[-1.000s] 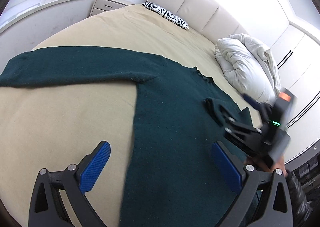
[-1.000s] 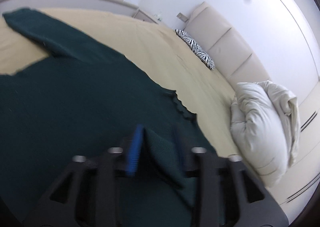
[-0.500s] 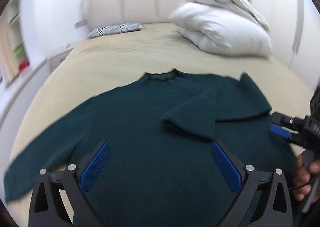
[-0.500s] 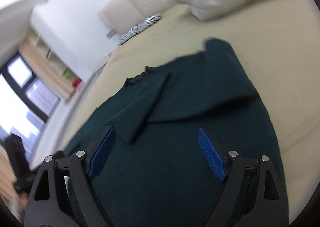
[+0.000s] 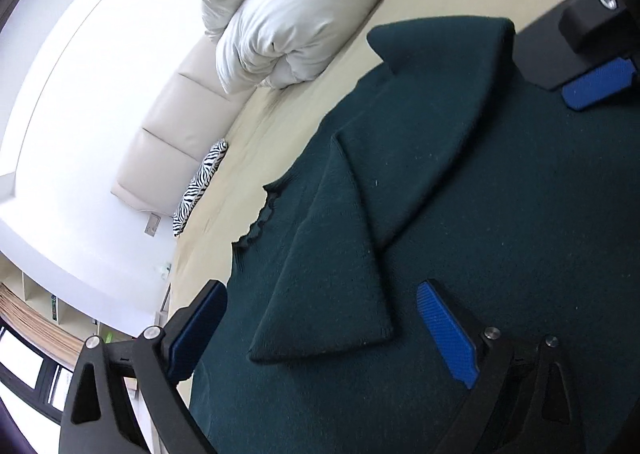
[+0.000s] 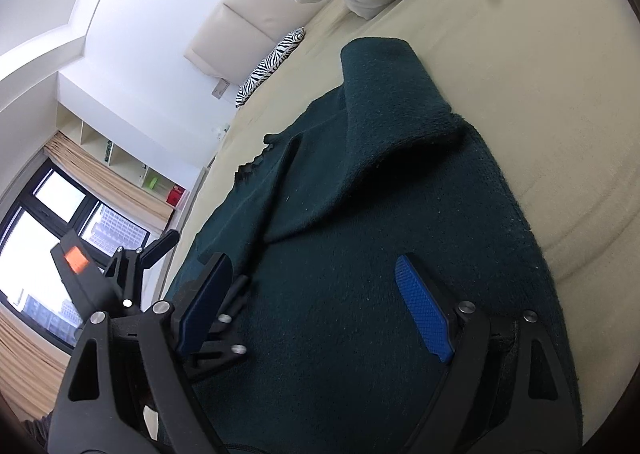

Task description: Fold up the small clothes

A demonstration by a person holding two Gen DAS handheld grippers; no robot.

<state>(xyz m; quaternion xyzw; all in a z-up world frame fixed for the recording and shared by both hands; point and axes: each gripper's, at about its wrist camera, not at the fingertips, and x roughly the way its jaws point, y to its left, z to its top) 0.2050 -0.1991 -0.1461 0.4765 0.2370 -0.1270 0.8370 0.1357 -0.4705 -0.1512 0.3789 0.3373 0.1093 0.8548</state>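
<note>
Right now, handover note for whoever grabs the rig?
Left gripper: open, empty, over the sweater, cuff between its fingers.
Right gripper: open, empty, over the sweater's lower body.
Sweater lies flat on the bed, neck toward the headboard.
Done: one sleeve folded across the chest.
Left: the other sleeve (out of view), then fold the body.

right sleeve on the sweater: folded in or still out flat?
Folded in. The sleeve lies diagonally across the sweater chest, cuff end resting on the body.
</note>
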